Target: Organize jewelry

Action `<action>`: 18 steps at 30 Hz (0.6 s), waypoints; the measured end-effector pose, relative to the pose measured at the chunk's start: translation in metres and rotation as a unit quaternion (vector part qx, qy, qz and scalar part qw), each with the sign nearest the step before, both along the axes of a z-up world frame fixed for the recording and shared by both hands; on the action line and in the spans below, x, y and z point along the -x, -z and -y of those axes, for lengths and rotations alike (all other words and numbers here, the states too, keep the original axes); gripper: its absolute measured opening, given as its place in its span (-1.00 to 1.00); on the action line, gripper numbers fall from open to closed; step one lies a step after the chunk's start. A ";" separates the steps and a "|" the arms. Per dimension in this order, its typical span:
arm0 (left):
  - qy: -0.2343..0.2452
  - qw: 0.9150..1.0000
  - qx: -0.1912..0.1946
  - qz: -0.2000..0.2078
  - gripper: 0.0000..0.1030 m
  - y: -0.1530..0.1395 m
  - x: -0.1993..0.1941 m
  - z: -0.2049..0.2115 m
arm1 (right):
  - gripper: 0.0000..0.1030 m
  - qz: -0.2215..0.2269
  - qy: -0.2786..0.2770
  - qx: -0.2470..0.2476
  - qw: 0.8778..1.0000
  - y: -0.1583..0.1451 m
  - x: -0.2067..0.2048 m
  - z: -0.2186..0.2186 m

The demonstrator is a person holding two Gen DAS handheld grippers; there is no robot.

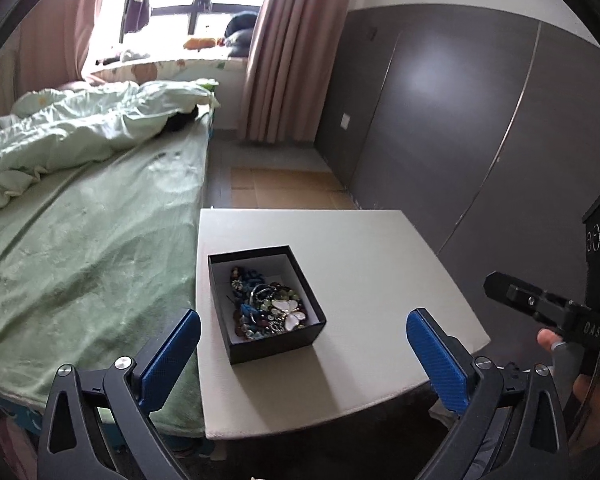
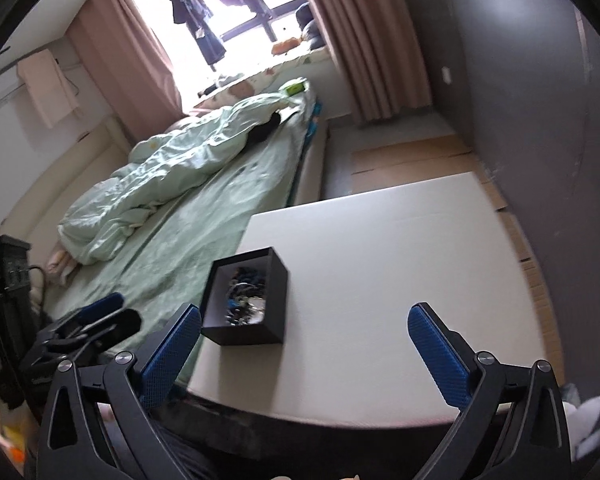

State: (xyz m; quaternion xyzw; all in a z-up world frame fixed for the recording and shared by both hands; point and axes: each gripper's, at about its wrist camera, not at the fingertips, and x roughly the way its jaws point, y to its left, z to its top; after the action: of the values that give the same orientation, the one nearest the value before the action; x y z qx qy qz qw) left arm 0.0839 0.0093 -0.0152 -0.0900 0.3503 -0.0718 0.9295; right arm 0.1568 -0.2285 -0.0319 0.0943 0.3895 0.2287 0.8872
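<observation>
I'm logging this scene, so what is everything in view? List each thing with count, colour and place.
box: one, black, open, on the table's left part
jewelry: a mixed heap, with a white butterfly piece, inside the box
table: one, off-white, beside the bed
bed: one, green sheet, left of table
quilt: one, pale green, rumpled on bed
curtains: pink, at window
left gripper: blue pads, jaws open, empty
right gripper: blue pads, jaws open, empty

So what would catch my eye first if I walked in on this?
Probably the open black box on the white table, heaped with tangled jewelry and a white butterfly brooch on top. Next, the blue-padded left tool and right tool, both open and empty, and the rumpled green bed beside the table.
</observation>
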 end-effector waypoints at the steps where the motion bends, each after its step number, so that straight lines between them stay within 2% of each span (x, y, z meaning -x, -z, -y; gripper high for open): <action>1: -0.001 1.000 0.000 0.006 0.99 -0.001 0.006 0.001 | 1.00 0.006 0.007 0.001 1.000 -0.002 0.005 0.005; 10: -0.020 0.998 -0.003 0.060 0.99 -0.011 0.054 0.008 | 1.00 0.034 0.039 0.004 0.999 -0.015 0.042 0.039; 18: -0.026 0.994 -0.032 0.099 0.99 -0.011 0.082 0.023 | 1.00 0.060 0.044 0.020 0.997 -0.018 0.083 0.051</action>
State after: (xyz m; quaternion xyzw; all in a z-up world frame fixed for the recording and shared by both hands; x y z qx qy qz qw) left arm 0.0018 -0.0134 -0.0043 -0.0619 0.2561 -0.0452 0.9636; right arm 0.0741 -0.2793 -0.0136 0.0797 0.3357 0.1869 0.9198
